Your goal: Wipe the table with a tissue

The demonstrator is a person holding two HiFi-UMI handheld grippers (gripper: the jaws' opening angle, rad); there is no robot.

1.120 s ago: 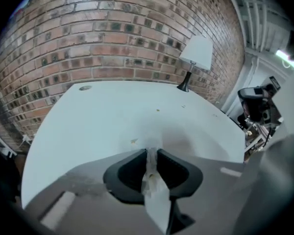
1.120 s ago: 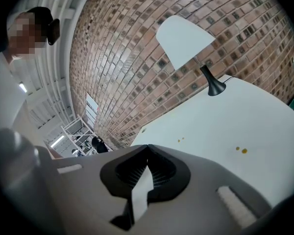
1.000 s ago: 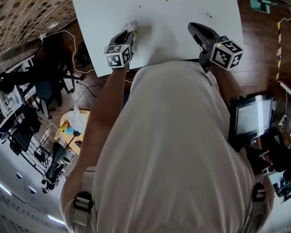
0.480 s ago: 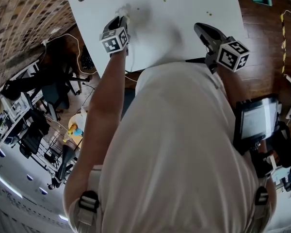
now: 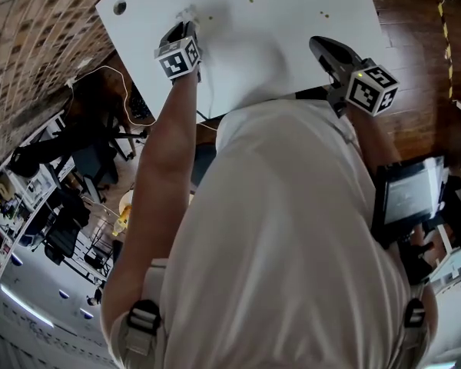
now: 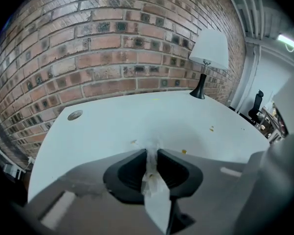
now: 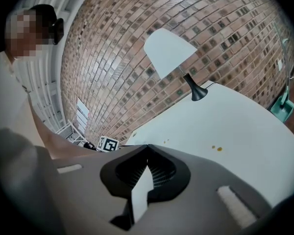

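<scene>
Since a second ago, my left hand-held gripper (image 5: 186, 26) has slid farther out across the smooth white tabletop (image 5: 292, 21). Its jaws are clamped on the crumpled white tissue (image 6: 148, 168), whose thin end pokes out past the tips. Small yellowish crumbs (image 6: 184, 151) lie just beside it. My right hand-held gripper (image 7: 147, 147) hovers with its jaws together and empty, well apart from the tissue.

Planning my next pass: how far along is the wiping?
Done: the tissue is clamped in the left gripper. In hand: it is down at the table, toward its left side. Left: yellowish specks just ahead, and others farther right. The right gripper is shut and empty.
</scene>
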